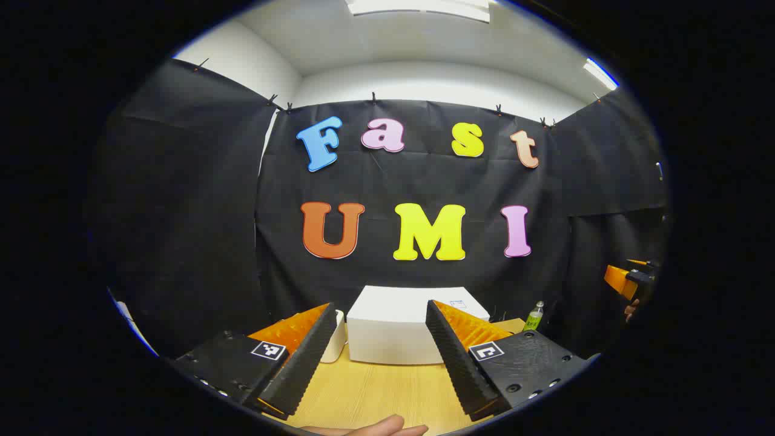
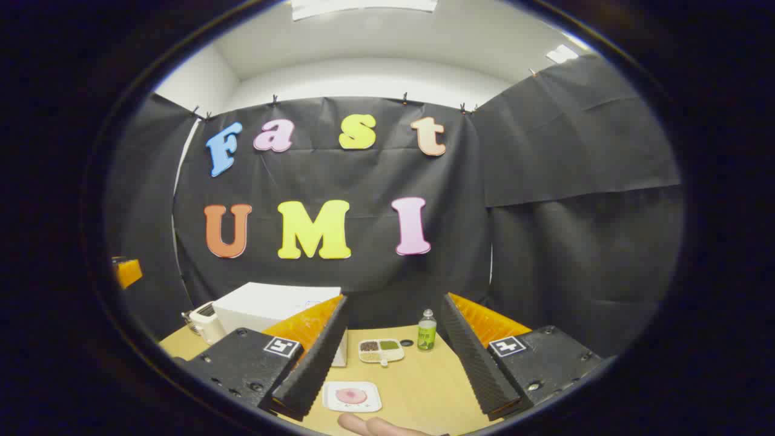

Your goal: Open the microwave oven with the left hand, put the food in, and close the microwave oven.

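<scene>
A white microwave oven [image 1: 404,330] stands shut at the back of the wooden table [image 1: 375,393], straight ahead of my left gripper [image 1: 378,363], which is open with nothing between its fingers. In the right gripper view the microwave [image 2: 272,309] sits at the left. A white square plate with pink food [image 2: 352,396] lies on the table close below my right gripper [image 2: 393,369], which is open and holds nothing. The other gripper [image 1: 626,280] shows at the far right edge of the left gripper view.
A small white appliance [image 2: 203,321] stands left of the microwave. A divided tray of dark and green food [image 2: 380,350] and a green bottle [image 2: 427,330] with its cap beside it stand behind the plate. A fingertip [image 1: 375,427] pokes in at the bottom.
</scene>
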